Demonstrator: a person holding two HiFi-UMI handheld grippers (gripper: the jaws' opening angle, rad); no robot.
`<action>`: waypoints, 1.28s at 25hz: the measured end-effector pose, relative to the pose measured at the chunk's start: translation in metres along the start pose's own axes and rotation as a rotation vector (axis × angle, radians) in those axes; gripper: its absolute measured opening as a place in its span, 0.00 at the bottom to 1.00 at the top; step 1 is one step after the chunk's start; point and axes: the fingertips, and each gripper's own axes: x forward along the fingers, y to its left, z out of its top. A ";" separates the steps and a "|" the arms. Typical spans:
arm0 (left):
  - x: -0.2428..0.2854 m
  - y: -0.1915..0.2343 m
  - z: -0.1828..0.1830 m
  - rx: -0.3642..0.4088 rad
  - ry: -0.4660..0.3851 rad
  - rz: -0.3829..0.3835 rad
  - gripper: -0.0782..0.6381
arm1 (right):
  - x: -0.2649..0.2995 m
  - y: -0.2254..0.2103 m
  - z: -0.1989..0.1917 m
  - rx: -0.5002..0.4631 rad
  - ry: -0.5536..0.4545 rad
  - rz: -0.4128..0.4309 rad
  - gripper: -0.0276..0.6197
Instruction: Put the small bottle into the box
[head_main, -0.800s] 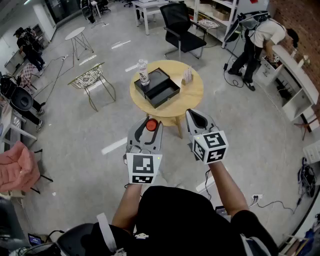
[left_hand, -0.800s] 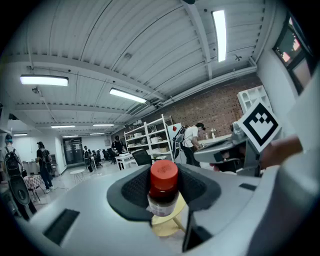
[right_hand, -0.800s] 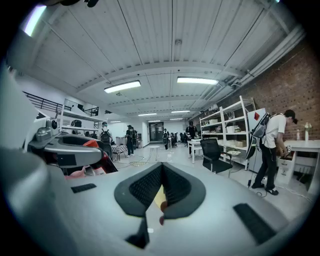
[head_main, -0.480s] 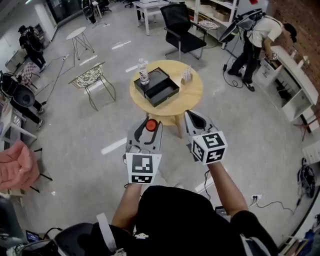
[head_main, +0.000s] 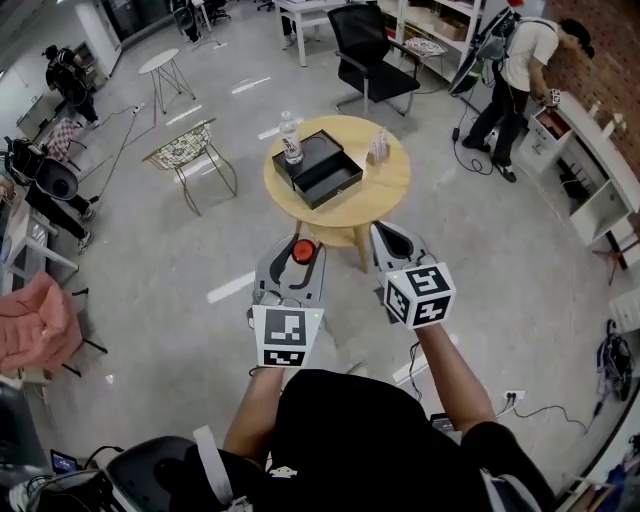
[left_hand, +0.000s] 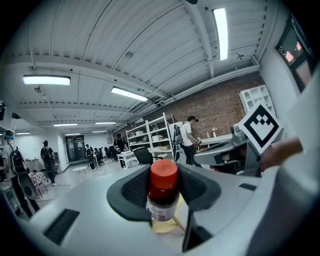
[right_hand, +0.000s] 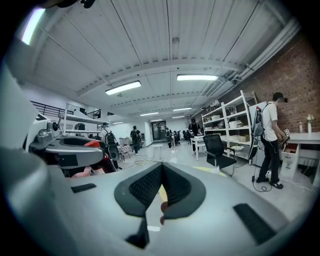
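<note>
My left gripper (head_main: 300, 254) is shut on a small bottle (left_hand: 163, 196) with a red cap (head_main: 303, 250) and pale liquid; it stands upright between the black pads. In the head view both grippers hang in front of me, short of the round wooden table (head_main: 385, 190). On that table lies the open black box (head_main: 322, 170), its lid flipped back. My right gripper (head_main: 392, 240) is shut with nothing between its pads (right_hand: 176, 187). In the left gripper view the right gripper (left_hand: 235, 152) shows at the right.
A clear water bottle (head_main: 291, 138) stands at the table's far left edge, beside the box. A small card holder (head_main: 377, 150) sits at the far right. A wire chair (head_main: 186, 155) and a black office chair (head_main: 365, 45) stand around it. A person (head_main: 515, 75) works at the right shelves.
The table and box have shifted slightly up and right in the head view. Both grippers keep their places and the bottle stays held.
</note>
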 end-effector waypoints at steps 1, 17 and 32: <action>0.002 0.001 0.000 0.000 0.002 0.001 0.34 | 0.001 -0.001 0.000 0.002 0.001 0.001 0.05; 0.067 0.051 -0.018 -0.032 0.035 -0.003 0.34 | 0.079 -0.024 -0.004 0.021 0.049 0.005 0.05; 0.176 0.126 -0.028 -0.051 0.070 -0.054 0.34 | 0.204 -0.064 0.012 0.047 0.094 -0.018 0.05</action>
